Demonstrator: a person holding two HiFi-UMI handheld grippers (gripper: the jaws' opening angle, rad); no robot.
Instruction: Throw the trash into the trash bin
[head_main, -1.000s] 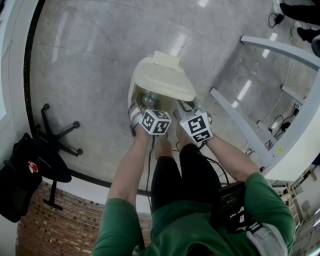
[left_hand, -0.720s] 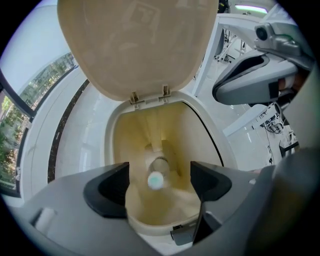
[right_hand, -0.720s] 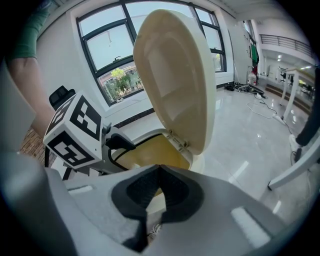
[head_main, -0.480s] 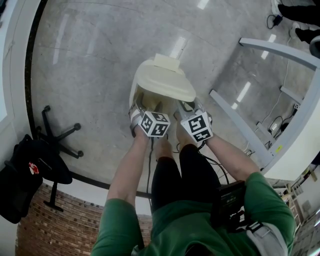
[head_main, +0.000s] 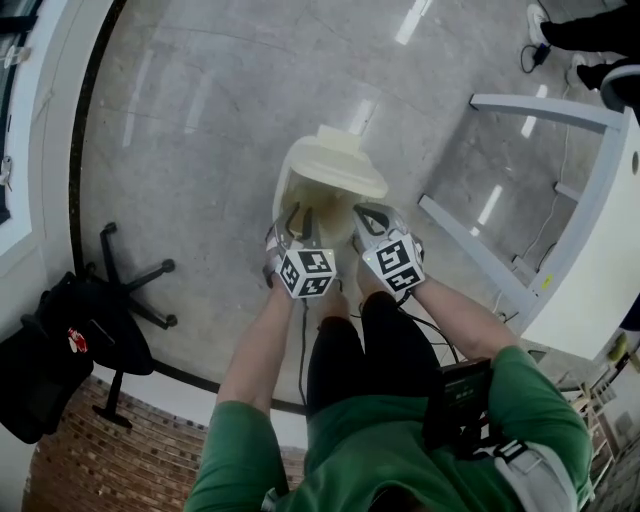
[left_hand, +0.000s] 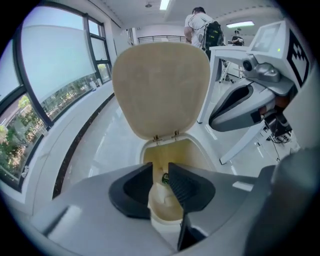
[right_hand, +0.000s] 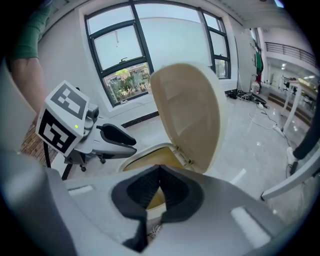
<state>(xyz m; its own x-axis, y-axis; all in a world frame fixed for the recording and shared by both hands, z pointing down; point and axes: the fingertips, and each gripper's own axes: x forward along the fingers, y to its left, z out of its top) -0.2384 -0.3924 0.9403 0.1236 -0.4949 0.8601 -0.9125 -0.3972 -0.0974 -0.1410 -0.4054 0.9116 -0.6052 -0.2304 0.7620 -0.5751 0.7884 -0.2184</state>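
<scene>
- Bin (head_main: 287, 190) upright, lid (head_main: 335, 165) raised at 12 o'clock; trash (left_hand: 165, 176) inside, axis unclear.
- Left gripper (left_hand: 160, 169) closing, empty; right gripper (right_hand: 160, 169) clenched, empty.
- Chair (head_main: 130, 290) at 8 o'clock, table (head_main: 600, 250) at 3.

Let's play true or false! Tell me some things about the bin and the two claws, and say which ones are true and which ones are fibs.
1. The trash bin has its lid standing open. True.
2. The right claw is holding a piece of trash. False: its jaws are together with nothing between them.
3. Nothing is caught in the left claw. True: its jaws are closing, and only the bin shows through the gap.
4. The bin is black. False: it is cream coloured.
5. A black chair stands on the floor near the brick wall. True.
</scene>
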